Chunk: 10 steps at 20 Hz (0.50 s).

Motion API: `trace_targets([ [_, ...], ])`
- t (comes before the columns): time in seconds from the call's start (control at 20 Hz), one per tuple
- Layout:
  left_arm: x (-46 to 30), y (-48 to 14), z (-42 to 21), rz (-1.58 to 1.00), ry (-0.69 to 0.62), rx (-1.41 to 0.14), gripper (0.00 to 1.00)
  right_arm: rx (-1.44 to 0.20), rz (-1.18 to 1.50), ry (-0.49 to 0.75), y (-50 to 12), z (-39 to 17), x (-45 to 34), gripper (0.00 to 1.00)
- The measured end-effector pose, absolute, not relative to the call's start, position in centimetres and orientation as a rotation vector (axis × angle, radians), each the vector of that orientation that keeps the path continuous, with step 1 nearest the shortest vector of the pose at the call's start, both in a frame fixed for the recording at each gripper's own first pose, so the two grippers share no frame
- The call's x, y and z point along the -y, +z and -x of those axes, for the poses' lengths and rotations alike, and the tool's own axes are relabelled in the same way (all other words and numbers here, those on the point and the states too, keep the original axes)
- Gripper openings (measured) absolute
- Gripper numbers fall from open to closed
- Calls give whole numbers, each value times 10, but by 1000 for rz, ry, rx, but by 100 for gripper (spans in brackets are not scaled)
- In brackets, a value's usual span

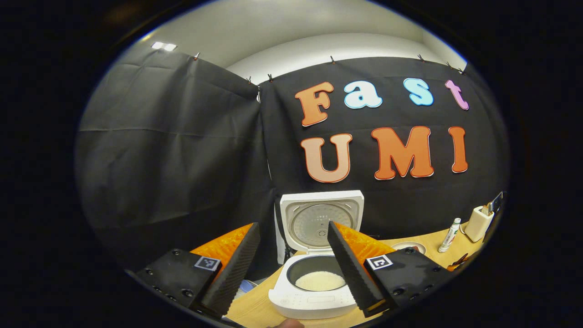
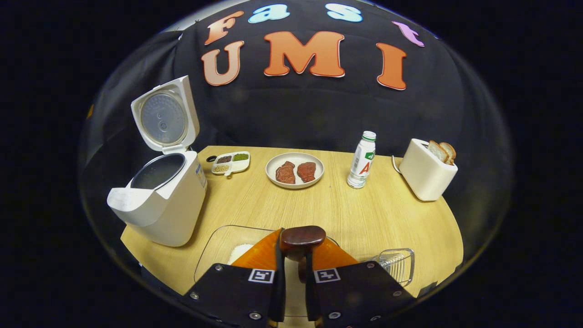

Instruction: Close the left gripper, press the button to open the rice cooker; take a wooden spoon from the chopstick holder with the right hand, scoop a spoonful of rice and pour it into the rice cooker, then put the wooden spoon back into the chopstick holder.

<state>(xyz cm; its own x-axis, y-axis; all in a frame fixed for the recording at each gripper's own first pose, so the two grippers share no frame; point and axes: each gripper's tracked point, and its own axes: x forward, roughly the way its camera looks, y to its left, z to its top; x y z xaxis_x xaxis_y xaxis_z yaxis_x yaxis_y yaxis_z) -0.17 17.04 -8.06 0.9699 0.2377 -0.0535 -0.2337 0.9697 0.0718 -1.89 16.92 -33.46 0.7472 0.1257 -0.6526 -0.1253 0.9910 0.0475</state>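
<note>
The right gripper (image 2: 295, 255) clamps the dark wooden spoon (image 2: 302, 238), probably above the clear rice container (image 2: 218, 248); the open white rice cooker (image 2: 157, 200) lies to its left. The left gripper (image 1: 291, 264) is open.

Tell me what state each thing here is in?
White rice cooker: lid up, rice inside.
Dark wooden spoon: gripped.
Right gripper: shut on spoon.
Left gripper: open.
White toaster: bread slices in.
White bottle: upright, capped.
</note>
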Motion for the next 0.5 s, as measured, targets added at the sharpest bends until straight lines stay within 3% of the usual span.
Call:
trace_targets([
  [0.25, -170, -85, 4, -81, 233, -75, 98, -762, -181, 165, -345, 28, -193, 18],
  [0.3, -171, -86, 6, -83, 234, -78, 98, -770, -236, 170, -343, 28, -195, 13],
  [0.35, -173, -88, 8, -85, 236, -83, 98, -777, -282, 174, -343, 28, -201, 17],
  [0.5, -180, -98, 14, -86, 254, -117, 97, -816, -396, 196, -344, 27, -217, 18],
])
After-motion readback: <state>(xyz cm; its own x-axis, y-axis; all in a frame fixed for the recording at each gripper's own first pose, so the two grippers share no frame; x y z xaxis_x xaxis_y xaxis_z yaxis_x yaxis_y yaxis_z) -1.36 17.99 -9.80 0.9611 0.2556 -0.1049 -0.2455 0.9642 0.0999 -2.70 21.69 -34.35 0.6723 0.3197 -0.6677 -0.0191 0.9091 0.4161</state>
